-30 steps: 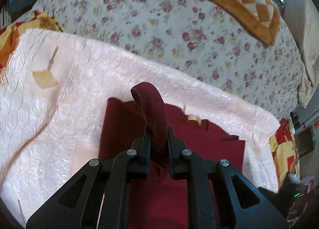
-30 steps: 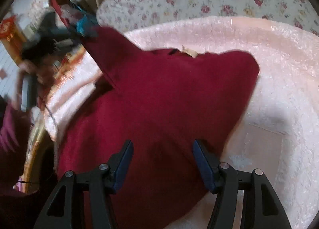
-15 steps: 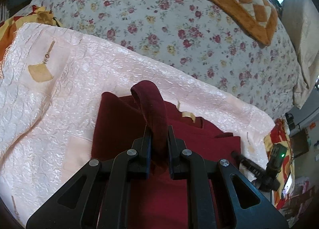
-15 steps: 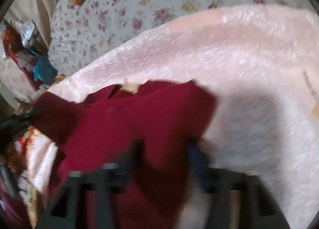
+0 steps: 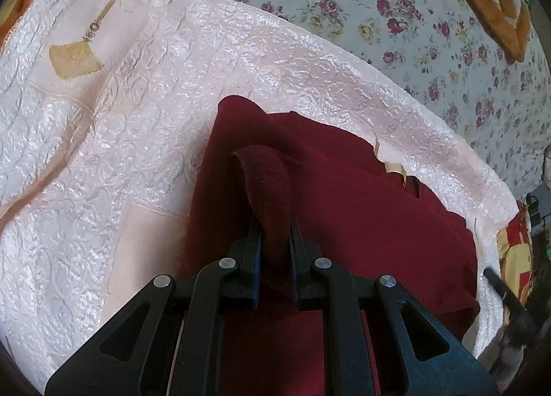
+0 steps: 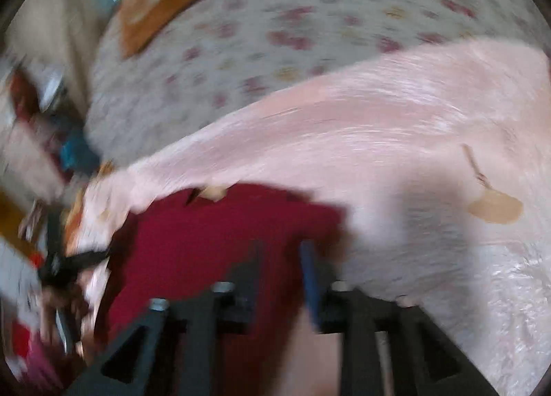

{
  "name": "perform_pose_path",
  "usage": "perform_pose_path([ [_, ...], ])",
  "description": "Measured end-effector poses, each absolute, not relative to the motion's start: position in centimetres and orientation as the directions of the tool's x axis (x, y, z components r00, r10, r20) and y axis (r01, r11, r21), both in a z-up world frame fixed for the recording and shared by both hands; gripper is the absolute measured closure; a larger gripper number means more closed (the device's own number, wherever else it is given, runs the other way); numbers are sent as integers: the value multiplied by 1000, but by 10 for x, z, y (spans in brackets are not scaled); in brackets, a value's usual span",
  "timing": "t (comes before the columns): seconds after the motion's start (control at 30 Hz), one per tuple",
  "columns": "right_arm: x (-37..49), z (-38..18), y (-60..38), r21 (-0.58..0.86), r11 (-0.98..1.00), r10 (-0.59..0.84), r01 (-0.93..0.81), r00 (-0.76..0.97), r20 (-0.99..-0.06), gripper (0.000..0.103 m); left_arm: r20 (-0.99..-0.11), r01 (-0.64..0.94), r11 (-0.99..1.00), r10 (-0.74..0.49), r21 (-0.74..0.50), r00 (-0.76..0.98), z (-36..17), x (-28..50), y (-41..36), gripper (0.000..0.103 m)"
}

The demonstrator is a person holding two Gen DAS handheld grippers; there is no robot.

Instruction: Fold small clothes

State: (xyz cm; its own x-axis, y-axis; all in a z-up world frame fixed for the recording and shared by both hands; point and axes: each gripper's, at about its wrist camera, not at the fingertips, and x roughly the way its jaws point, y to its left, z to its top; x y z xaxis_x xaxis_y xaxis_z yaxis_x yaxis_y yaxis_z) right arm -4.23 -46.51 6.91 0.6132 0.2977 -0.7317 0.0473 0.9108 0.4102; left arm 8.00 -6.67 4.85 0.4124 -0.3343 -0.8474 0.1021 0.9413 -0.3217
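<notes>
Jaws of your left gripper (image 5: 273,223) were clamped on a fold of the maroon garment (image 5: 361,210); your right gripper (image 6: 280,254), blurred, stood narrowly parted, its hold unclear. You were mid-fold, probably; next, lay the pinched edge flat on the pink quilt (image 5: 155,92).

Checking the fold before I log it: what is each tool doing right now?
Left tool: closed on a fold of the dark red garment.
Right tool: over the garment; blur hides its state.

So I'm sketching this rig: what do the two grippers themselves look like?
The left gripper is matte black, with angular arms pierced by triangular cutouts and silver round pivot screws. The right gripper, though blurred, has the same black frame and silver screws, plus a blue pad on one finger. No cables or markings show.
</notes>
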Motion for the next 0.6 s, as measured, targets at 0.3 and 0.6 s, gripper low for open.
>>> perform_pose_path([
  [0.3, -85, 40, -409, 139, 983, 178, -120, 435, -883, 59, -853, 141, 952, -307, -272, 422, 55, 67, -67, 78],
  [0.6, -64, 77, -425, 196, 980, 175, -24, 563, -808, 59, -820, 179, 965, -257, -191, 511, 75, 40, -71, 55],
])
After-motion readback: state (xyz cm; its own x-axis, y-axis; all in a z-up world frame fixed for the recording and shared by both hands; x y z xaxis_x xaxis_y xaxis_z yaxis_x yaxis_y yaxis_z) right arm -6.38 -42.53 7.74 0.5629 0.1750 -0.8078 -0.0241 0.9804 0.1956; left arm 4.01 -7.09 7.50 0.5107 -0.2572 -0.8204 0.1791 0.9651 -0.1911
